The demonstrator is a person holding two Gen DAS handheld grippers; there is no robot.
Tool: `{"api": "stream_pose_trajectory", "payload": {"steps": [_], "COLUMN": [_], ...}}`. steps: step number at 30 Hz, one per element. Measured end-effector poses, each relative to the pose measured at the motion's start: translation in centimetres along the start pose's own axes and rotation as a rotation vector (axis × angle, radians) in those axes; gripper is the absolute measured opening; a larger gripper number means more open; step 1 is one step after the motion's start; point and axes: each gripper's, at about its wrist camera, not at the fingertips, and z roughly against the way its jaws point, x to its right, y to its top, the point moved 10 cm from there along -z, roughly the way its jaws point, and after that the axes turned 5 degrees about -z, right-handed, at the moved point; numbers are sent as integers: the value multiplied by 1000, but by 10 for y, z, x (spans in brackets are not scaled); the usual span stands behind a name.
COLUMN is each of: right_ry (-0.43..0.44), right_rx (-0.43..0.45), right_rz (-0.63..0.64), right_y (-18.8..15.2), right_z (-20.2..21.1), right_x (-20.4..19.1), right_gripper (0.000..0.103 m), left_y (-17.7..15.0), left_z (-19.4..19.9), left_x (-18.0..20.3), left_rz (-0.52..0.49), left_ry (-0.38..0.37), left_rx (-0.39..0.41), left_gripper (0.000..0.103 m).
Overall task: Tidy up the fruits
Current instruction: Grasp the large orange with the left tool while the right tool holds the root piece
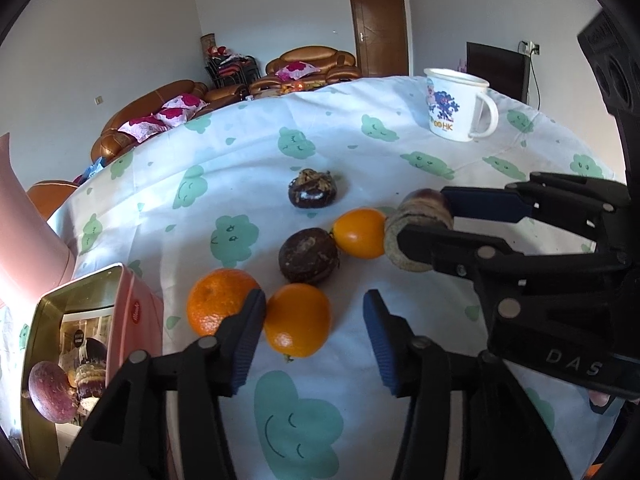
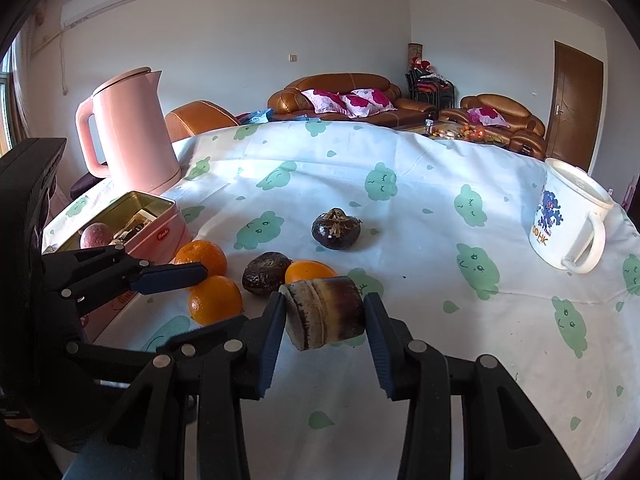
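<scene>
Black right gripper (image 2: 325, 312), angled downward, clamps a brown sugarcane piece (image 2: 326, 311) above the tablecloth (image 2: 420, 240). Left gripper (image 1: 315, 324), also tilted down, gapes around an orange (image 1: 297, 319) at nine o'clock.

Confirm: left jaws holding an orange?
No, the left gripper is open over bare cloth, the nearest orange just beside one jaw.

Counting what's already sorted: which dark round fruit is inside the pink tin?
The reddish-purple one in the pink tin; the other two lie on the cloth.
</scene>
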Motion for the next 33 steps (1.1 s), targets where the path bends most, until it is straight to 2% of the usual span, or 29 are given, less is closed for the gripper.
{"api": "stream_pose_trajectory", "payload": {"steps": [1,4,6,8,16,33], "right_ry": [1,2,2,3,17,53], "right_rx": [-1,0,0,4,23,89], "right_rz": [-1,-2,-2,-4,-25,-8], "right_y": [0,0,0,1,4,8], "right_z": [0,0,0,1,4,18], "right_x": [0,0,0,0,3,-2], "right_gripper": [42,42,42,42,42,42], "left_y": [0,-1,-1,-2,-1,7], "left_z": [-1,-3,-2,-2,4,28], "left_x": [2,3,1,-3,-5,-18], "left_rz": [-17,-33,-32,-18,10,74], "left_ry": [13,36,58,61,23,28], "left_rx": [-6,-17,-19,-20,10,130], "left_gripper": [61,58,50,36,36,36]}}
